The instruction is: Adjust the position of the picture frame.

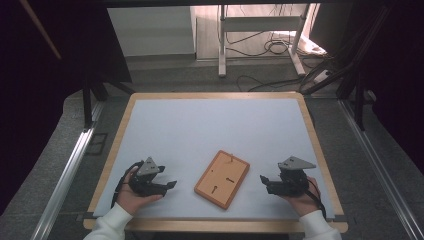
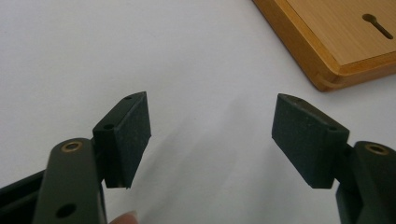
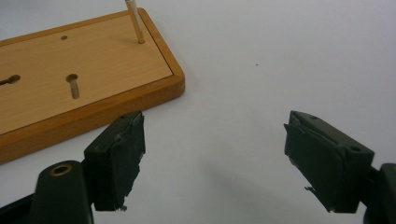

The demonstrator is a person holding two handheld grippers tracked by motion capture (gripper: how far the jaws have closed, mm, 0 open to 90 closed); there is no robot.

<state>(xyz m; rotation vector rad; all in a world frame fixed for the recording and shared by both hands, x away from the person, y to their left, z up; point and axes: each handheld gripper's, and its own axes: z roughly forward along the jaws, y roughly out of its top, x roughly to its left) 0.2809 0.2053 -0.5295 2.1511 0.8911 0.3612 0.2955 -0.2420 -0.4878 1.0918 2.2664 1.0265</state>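
One wooden board (image 1: pixel 222 178) lies tilted on the white table mat (image 1: pixel 200 125), near the mat's front edge and between the two grippers. Its raised rim frames a paler inset panel. One thin wooden peg (image 3: pixel 136 22) stands upright near a far corner of the board. The high view shows two keyhole-shaped slots in the panel; the right gripper view also shows one small round hole.

The left gripper (image 1: pixel 170 185) sits left of the board, well apart from it, held in a hand (image 1: pixel 131 196). Its jaws stand wide apart over bare mat, nothing between them and touching nothing.

The right gripper (image 1: pixel 263 179) sits right of the board, near its edge but clear of it, in the other hand (image 1: pixel 300 200). Its jaws also gape wide, empty, with only mat between the pads.
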